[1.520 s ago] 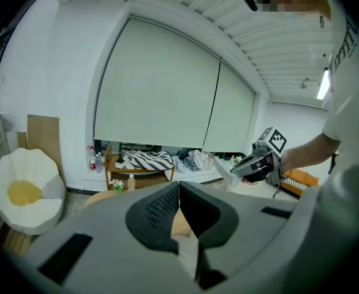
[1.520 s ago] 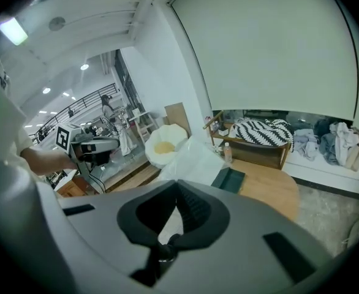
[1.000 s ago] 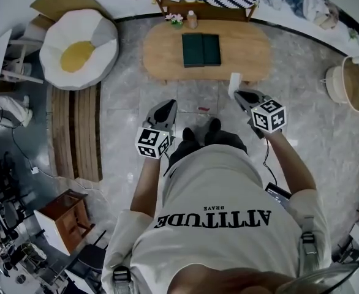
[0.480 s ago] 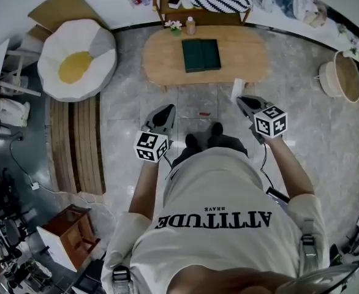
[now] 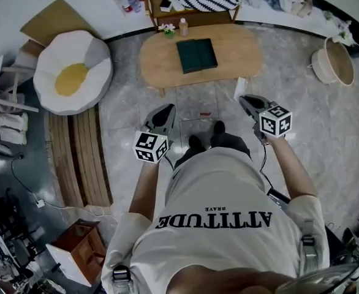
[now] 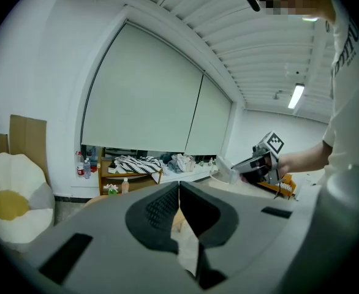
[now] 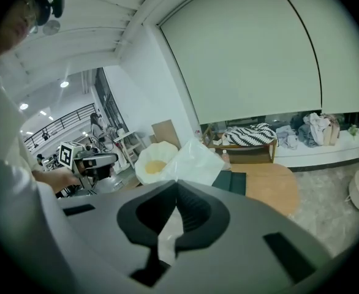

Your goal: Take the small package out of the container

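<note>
finding: the right gripper (image 7: 176,182) is clamped on the small package (image 7: 192,161), a pale, translucent plastic pouch that sticks up beyond the jaw tips. the left gripper (image 6: 179,185) has its jaws together with nothing between them.

location: in the head view the package (image 5: 241,87) hangs in the air at the near edge of the oval wooden table (image 5: 247,63), well apart from the dark green container (image 5: 196,55) lying at the table's middle.

change: over the last second both grippers have drifted slightly and the room has swung a little in the head view. the grip on the package has held and the container has not moved.

assessment: the removal appears complete. what remains is likely only carrying the package off or setting it down.
</note>
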A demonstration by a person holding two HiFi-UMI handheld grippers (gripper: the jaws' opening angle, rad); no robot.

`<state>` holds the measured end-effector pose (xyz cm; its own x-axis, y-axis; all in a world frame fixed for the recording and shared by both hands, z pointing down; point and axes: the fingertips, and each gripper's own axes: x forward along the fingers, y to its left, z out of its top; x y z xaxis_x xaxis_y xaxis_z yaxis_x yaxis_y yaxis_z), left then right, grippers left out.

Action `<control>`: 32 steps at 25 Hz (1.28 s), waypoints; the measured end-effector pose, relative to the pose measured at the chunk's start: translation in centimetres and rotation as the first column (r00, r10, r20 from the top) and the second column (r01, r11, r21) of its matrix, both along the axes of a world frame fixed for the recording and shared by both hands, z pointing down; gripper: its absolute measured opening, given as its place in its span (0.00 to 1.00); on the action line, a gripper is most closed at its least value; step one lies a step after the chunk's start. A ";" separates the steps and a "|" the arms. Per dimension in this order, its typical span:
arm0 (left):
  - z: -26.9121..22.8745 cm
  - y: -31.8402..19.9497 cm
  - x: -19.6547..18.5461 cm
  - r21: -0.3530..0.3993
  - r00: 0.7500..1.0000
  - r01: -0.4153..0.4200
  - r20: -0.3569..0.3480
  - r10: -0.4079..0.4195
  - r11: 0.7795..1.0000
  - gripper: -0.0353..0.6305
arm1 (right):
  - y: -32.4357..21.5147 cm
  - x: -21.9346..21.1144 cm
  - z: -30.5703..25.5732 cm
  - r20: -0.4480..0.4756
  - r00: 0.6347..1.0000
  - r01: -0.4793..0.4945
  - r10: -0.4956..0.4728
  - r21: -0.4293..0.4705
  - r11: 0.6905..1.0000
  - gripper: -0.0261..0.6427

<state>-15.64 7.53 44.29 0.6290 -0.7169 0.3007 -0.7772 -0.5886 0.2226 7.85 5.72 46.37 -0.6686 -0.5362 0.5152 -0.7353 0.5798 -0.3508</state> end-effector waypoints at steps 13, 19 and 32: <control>-0.9 1.0 2.0 0.016 0.999 -0.050 -0.019 0.051 0.999 0.09 | 3.3 2.7 -1.8 0.038 0.997 -0.074 0.072 0.051 0.996 0.07; -2.4 0.7 3.6 0.028 0.999 -0.029 -0.022 0.030 0.999 0.09 | 3.0 4.9 -3.2 0.075 0.994 -0.079 0.074 0.068 0.995 0.07; -4.9 0.9 7.7 0.038 0.999 0.035 -0.036 -0.034 0.999 0.09 | 1.9 9.2 -5.6 0.146 0.988 -0.061 0.047 0.091 0.994 0.07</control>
<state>-7.99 8.47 39.44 0.6136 -0.7488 0.2508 -0.7892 -0.5704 0.2277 17.03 7.60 40.75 -0.7007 -0.6154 0.3610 -0.7125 0.5764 -0.4002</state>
